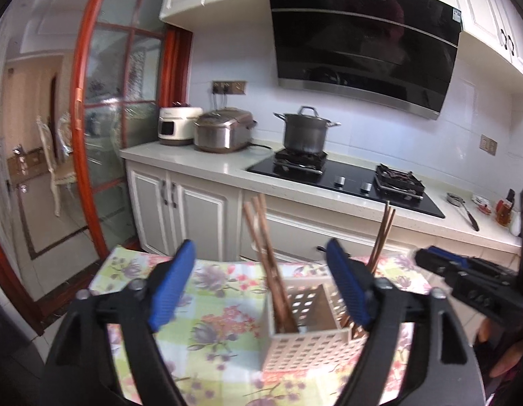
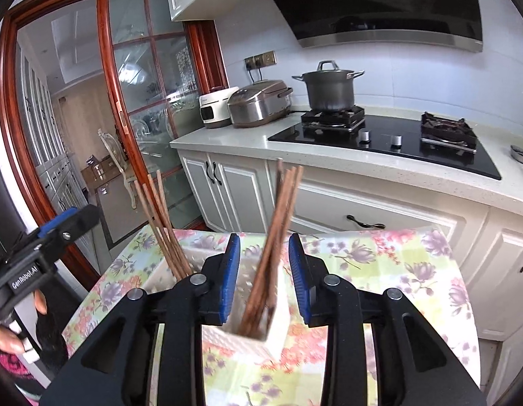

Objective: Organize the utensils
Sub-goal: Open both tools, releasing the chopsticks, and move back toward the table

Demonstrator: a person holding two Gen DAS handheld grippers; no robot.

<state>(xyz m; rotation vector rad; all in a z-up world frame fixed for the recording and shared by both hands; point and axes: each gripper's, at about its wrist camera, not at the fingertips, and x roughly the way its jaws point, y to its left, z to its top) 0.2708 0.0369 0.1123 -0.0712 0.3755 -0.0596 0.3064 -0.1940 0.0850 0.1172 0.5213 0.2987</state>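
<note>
White perforated holder (image 1: 309, 335) on floral-cloth counter (image 1: 207, 304), chopsticks (image 2: 271, 247) standing in left and right compartments. Left gripper (image 1: 261, 287) jaws wide open, empty. Right gripper (image 2: 264, 279) jaws part open around right bundle, not touching. Sticks light, stiff, slippery; pinch mid-length. Holder light, tips easily.

A home kitchen: ahead of the tool a gas hob (image 1: 346, 176) carries a steel pot (image 1: 305, 132) under a black extractor hood (image 1: 363, 44), with rice cookers (image 1: 224, 130) beside it, white cabinets (image 1: 180, 196) below, and a glazed wooden door (image 1: 119, 101) left.
</note>
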